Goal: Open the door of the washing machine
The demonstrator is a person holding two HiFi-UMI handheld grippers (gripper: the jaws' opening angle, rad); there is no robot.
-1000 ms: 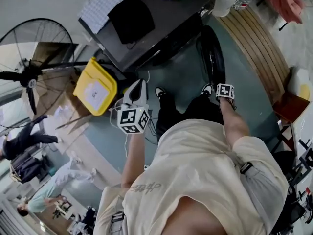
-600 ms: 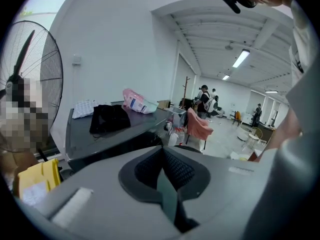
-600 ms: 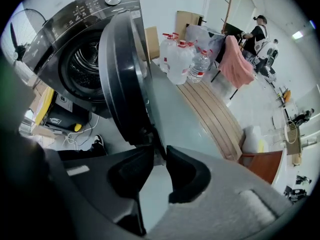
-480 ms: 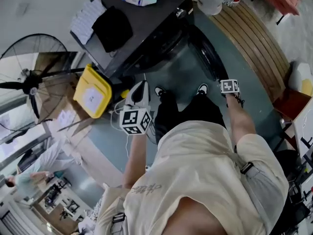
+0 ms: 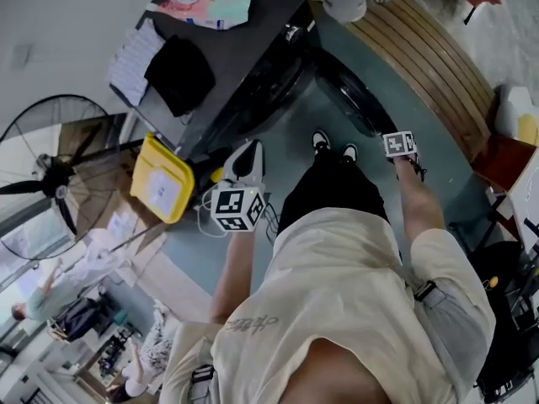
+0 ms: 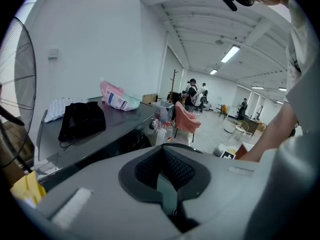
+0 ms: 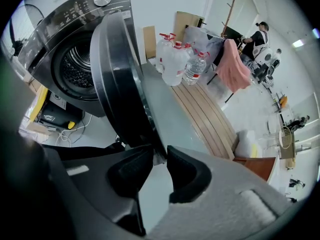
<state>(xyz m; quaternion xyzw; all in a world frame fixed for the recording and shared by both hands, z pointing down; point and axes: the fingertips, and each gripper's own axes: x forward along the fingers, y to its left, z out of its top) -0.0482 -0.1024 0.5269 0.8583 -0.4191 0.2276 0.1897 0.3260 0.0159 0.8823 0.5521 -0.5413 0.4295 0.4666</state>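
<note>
The dark washing machine stands at the top of the head view, its round door swung out to the right. In the right gripper view the drum lies uncovered and the door stands edge-on. My right gripper is shut on the door's rim, and its jaws have just been opening a little with the rim still between the pads. Only its marker cube shows from the head. My left gripper hangs in front of the machine, shut and empty, its tips pointing over the machine's top.
A yellow box and a cable lie on the floor left of the machine, beside a large fan. A black cloth and a pink packet lie on the machine. Slatted wooden boards and water bottles lie right of it. People stand in the background.
The door has swung further out from the machine with my right gripper on its rim. Both grippers have shifted right in the head view.
</note>
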